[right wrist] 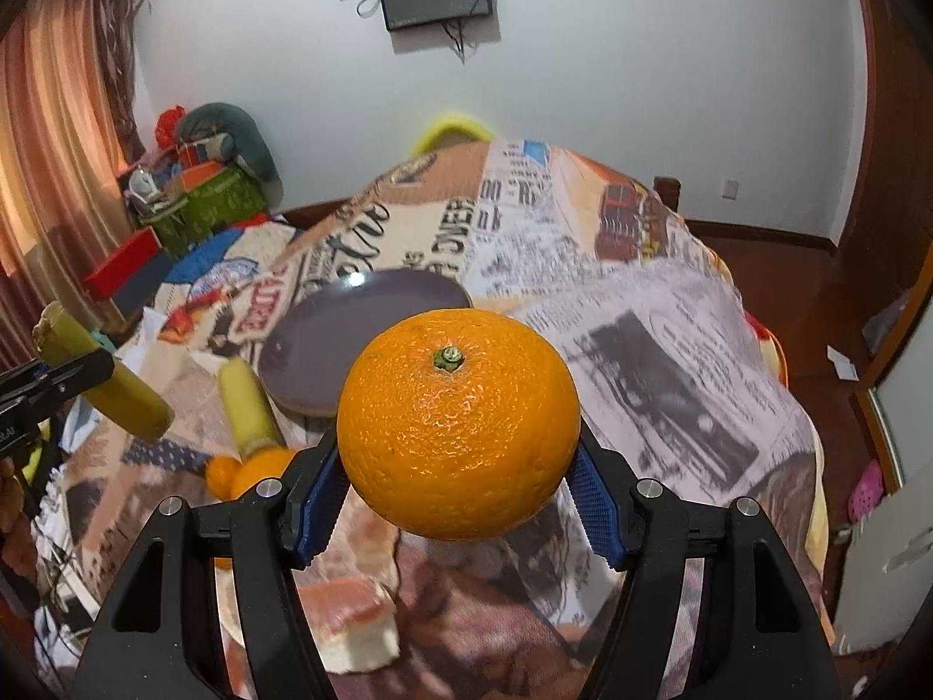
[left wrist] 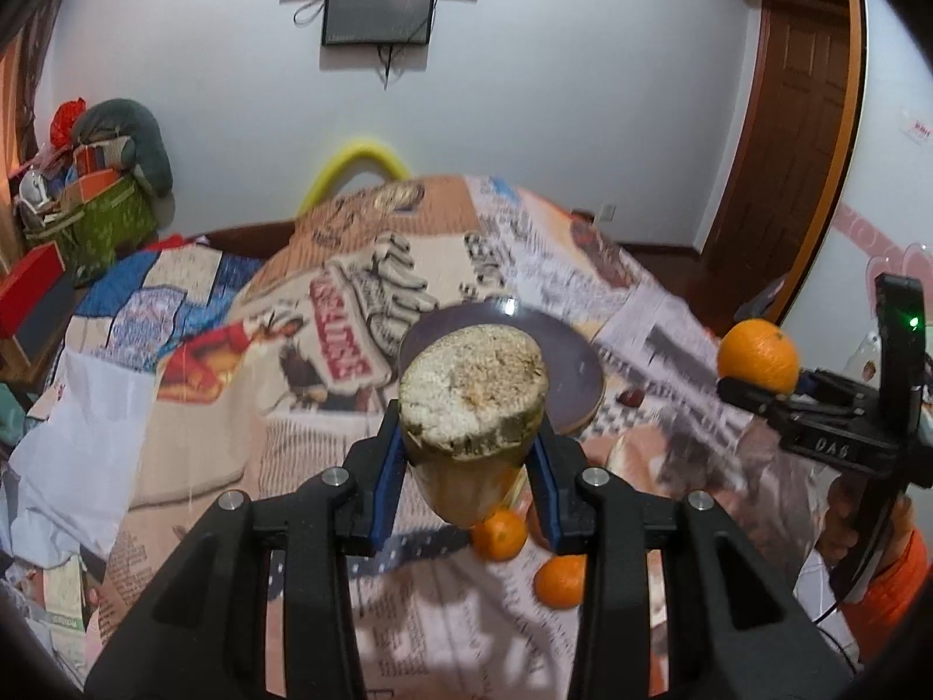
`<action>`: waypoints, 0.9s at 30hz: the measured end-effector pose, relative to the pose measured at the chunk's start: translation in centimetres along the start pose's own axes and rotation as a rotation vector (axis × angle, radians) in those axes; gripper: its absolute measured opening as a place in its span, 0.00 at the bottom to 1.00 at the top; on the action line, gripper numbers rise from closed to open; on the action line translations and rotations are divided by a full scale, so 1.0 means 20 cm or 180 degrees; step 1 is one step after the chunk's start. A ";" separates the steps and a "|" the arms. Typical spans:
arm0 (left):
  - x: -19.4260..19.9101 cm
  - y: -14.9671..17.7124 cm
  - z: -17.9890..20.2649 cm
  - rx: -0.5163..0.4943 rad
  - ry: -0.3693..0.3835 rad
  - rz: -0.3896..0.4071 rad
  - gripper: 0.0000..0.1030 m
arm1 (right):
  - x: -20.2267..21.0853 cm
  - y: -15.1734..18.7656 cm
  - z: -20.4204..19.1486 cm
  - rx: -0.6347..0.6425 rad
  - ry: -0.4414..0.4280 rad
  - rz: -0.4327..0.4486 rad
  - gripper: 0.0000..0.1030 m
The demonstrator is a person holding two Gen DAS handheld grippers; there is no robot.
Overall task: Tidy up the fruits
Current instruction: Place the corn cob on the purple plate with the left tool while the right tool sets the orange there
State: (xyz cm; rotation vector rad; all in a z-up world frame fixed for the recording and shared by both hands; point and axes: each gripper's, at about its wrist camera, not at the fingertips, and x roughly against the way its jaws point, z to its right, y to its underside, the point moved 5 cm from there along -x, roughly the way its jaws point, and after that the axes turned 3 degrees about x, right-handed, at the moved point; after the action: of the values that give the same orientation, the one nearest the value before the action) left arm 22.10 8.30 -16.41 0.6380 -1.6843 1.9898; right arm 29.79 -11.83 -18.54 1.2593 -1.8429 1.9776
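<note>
From my left wrist view, the left hand-held gripper is clamped on a stub of sugarcane, its blue pads pressing both sides and the pale, fibrous cut end turned toward the camera at the centre of the frame. Behind it, slightly right of centre, a dark purple plate lies on the tabletop, which is covered by a cloth printed like newspaper; as far as I can see past the cane, the plate holds nothing. Two small oranges lie on the cloth low in the frame, just right of centre, close together. At the right edge the right hand-held gripper is up in the air with a large orange between its fingers, and an orange sleeve shows below it. My right wrist view has that large orange in the middle of the picture, stem end toward the lens, gripped by the right hand-held gripper with a blue pad on either side. The plate sits behind it, left of centre, bare in this view too. A second piece of sugarcane lies on the cloth just left of the plate, the small oranges at its near end. At the left edge the other gripper's cane is tilted, off the cloth. In the upper left, a green basket off the tabletop is heaped with boxes and cloth.
</note>
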 end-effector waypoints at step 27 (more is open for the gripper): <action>-0.41 -0.17 0.02 0.0155 0.0064 -0.0076 0.37 | -0.32 -0.29 -0.09 0.0303 0.0003 0.0203 0.63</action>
State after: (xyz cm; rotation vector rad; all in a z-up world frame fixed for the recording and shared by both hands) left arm 30.66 8.07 -18.84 0.6499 -1.6136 2.0193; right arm 36.64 -6.31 -18.09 1.2391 -1.8304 2.1220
